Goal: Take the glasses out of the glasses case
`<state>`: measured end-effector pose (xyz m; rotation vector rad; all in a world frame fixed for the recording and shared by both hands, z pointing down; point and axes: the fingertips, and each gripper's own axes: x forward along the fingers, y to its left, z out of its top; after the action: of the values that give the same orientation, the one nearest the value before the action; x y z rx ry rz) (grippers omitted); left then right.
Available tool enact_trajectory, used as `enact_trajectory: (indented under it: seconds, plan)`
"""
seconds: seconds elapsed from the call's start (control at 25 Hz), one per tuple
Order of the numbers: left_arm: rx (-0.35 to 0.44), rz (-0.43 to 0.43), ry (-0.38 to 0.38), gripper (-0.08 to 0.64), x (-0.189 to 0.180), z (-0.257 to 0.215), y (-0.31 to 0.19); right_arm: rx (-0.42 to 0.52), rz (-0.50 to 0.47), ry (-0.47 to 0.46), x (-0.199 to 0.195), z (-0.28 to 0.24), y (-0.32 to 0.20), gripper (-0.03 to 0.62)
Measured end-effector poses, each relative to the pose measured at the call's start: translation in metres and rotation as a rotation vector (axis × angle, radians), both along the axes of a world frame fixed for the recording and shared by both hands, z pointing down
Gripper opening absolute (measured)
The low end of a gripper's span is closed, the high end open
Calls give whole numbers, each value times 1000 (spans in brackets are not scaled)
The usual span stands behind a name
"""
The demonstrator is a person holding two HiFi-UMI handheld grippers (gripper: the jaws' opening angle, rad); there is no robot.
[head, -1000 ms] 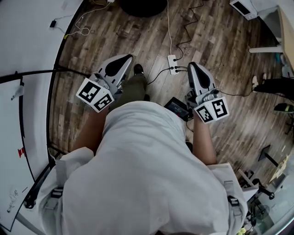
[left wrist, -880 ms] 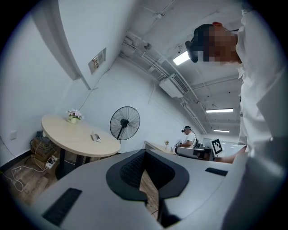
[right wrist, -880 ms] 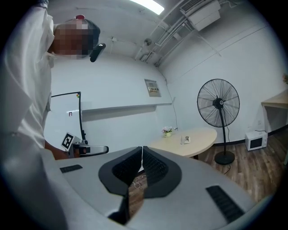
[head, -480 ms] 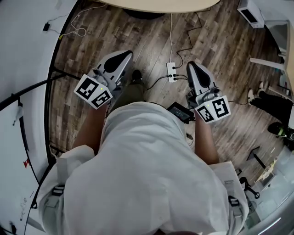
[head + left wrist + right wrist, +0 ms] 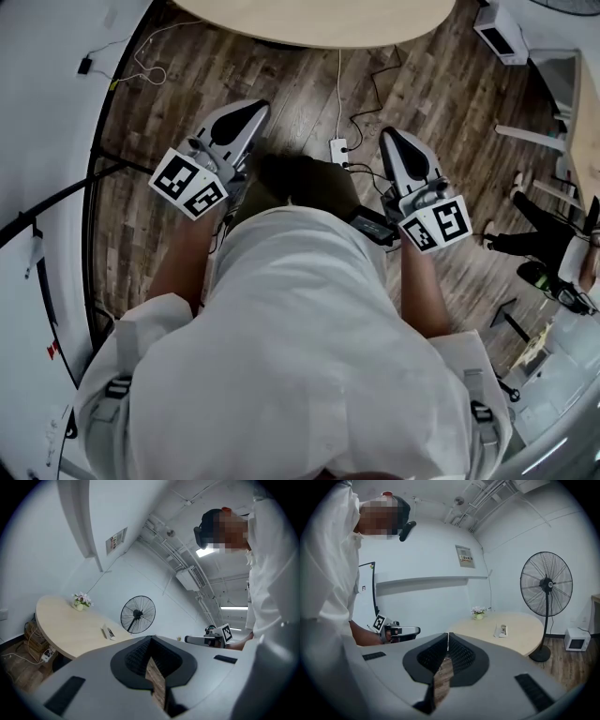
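A small pale object that may be the glasses case [image 5: 108, 633] [image 5: 501, 630] lies on a round beige table [image 5: 70, 630] [image 5: 520, 632], too far off to make out glasses. In the head view only the table's near edge [image 5: 319, 23] shows at the top. My left gripper [image 5: 251, 111] [image 5: 151, 639] and right gripper [image 5: 389, 137] [image 5: 448, 634] are held out over the wooden floor, well short of the table. Both are shut with their tips together and hold nothing. Each gripper shows in the other's view, the right gripper [image 5: 208, 640] and the left gripper [image 5: 399, 631].
A small pot of flowers [image 5: 80, 601] [image 5: 478, 613] stands on the table. A standing fan [image 5: 137, 614] [image 5: 546, 585] is beside it. A power strip [image 5: 338, 150] and cables lie on the floor ahead. A white box [image 5: 576, 639] sits on the floor at the right.
The person has walked toward the table: its edge has come further into the top of the head view. Both grippers keep their pose and stay shut.
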<state>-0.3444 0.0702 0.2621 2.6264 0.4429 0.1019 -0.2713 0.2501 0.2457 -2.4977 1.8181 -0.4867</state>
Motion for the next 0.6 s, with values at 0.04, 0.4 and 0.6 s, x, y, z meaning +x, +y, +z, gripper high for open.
enact_trajectory:
  seconds: [0.04,0.4,0.6]
  plan:
    - [2,2,6,14,0,-1,0,1,-10,9,0,-2,-3,26]
    - [51,-21,76,14,13,-25,-11,78,-64,86,18,-26,-26,26]
    - [75,-8,83,12,38,-35,-10,106,-85,101,45,-34,-38,26]
